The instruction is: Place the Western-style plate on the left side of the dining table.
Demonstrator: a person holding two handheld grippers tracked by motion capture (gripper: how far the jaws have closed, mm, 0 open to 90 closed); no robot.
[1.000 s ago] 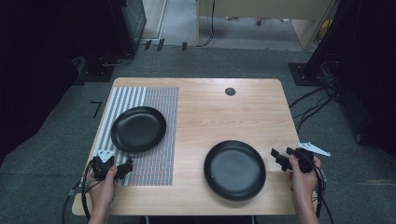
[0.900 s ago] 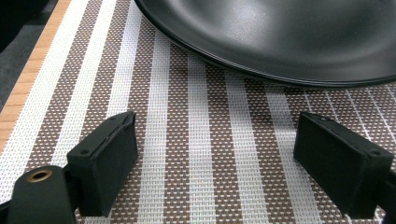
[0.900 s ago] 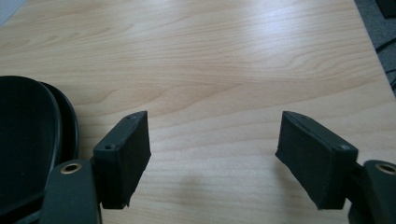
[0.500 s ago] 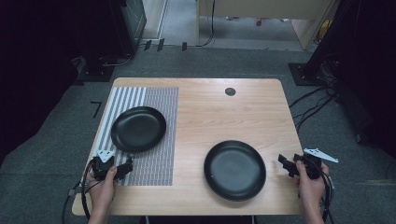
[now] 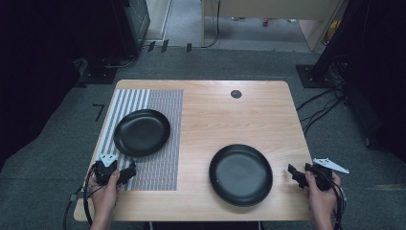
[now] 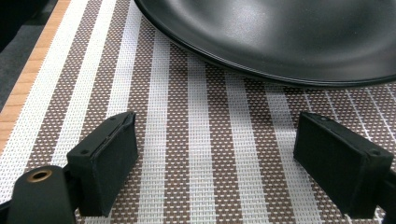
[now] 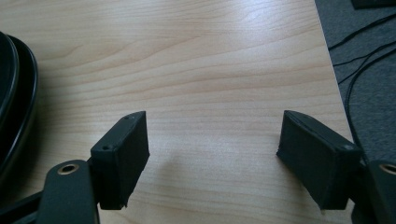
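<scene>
Two black plates are on the wooden table (image 5: 230, 120). One plate (image 5: 142, 132) lies on the striped placemat (image 5: 163, 100) at the left, and the other plate (image 5: 241, 174) rests on bare wood near the front right. My left gripper (image 5: 125, 172) is open over the mat's front edge. In the left gripper view it (image 6: 215, 128) holds nothing, with that plate's rim (image 6: 280, 37) just ahead. My right gripper (image 5: 294, 175) is open to the right of the second plate. In the right gripper view it (image 7: 212, 123) is over bare wood, with the plate's edge (image 7: 14, 93) at the left.
A small black round grommet (image 5: 236, 94) is set in the table's far side. Cables (image 5: 321, 105) trail over the grey floor to the right of the table. The table's right edge (image 7: 329, 60) runs close beside the right gripper.
My right gripper has drawn back from the right plate, a little to the right and towards the table's front edge. The left gripper and both plates have not moved.
</scene>
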